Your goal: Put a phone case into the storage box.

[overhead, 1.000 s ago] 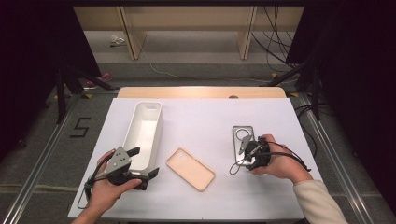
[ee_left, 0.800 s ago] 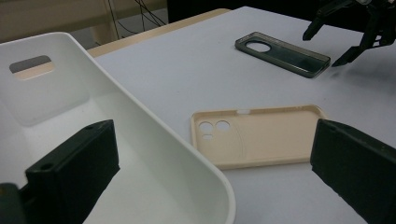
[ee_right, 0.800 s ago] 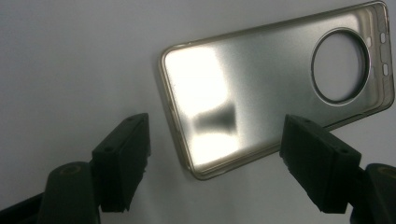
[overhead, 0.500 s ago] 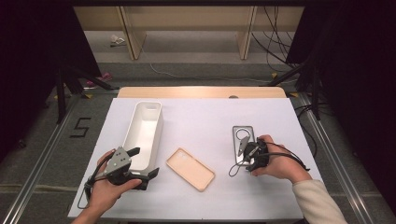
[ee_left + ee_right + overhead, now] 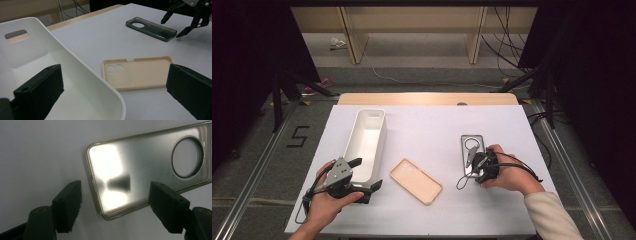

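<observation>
On top of the white-covered table [image 5: 432, 125], the biggest thing is the long white plastic bin [image 5: 366, 142] with a handle slot in its end wall, sitting left of centre and empty as far as I can see. Next down in size are the two phone cases: a beige plastic phone case [image 5: 416, 181] lying inside-up just right of the bin's near end, and a dark translucent phone case with a big round camera hole [image 5: 472, 150] lying flat over on the right, well apart from the bin. So nothing's been put away yet, both cases are on the table and neither is lifted. The left hand-held gripper [image 5: 364, 182] sits at the bin's near corner with its jaws spread wide, the bin's rim and the beige case between them in its own view but nothing pinched. The right hand-held gripper [image 5: 115, 206] is where the action is: jaws apart, straddling the near end of the dark case, and they've just been closing in a little, though the pads aren't pressing on the edges yet from what I can tell. My guess is we're right at the grab stage for the dark case, with lifting it, dropping it in the bin, and then the beige one all left to do.
</observation>
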A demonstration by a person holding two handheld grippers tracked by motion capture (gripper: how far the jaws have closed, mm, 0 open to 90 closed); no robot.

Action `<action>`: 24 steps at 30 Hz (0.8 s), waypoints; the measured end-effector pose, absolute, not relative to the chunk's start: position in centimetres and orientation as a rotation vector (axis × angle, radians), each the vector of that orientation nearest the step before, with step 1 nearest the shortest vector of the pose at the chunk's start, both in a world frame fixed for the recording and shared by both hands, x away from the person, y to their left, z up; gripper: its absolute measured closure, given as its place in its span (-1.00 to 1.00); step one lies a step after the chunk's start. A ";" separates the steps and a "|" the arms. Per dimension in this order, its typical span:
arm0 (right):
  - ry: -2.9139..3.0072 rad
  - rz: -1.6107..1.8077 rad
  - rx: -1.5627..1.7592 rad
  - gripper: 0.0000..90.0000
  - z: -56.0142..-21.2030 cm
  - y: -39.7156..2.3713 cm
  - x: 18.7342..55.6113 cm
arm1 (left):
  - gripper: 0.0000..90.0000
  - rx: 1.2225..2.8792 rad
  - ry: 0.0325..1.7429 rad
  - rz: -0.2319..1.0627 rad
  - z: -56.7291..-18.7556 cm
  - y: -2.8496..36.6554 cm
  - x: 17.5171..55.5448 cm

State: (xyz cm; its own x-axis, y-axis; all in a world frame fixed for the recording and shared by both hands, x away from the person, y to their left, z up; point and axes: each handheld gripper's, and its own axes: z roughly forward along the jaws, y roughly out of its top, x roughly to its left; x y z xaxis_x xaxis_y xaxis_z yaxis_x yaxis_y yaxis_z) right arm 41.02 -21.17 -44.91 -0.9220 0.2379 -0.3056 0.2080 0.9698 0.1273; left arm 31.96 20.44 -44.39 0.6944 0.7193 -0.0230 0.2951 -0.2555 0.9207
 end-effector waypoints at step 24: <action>2.823 0.033 0.217 -0.02 -45.4 -19.9 41.6 | -0.99 1.842 0.794 0.498 -44.4 20.4 32.0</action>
State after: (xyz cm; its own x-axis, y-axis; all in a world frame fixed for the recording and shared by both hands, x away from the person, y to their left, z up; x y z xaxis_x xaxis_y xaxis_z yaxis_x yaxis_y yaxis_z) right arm 41.58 -19.89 -45.41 -0.9409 0.1527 -0.3024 0.1457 0.9883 0.0458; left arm 31.97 20.41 -44.39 0.6963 0.7175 -0.0210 0.2934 -0.2578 0.9206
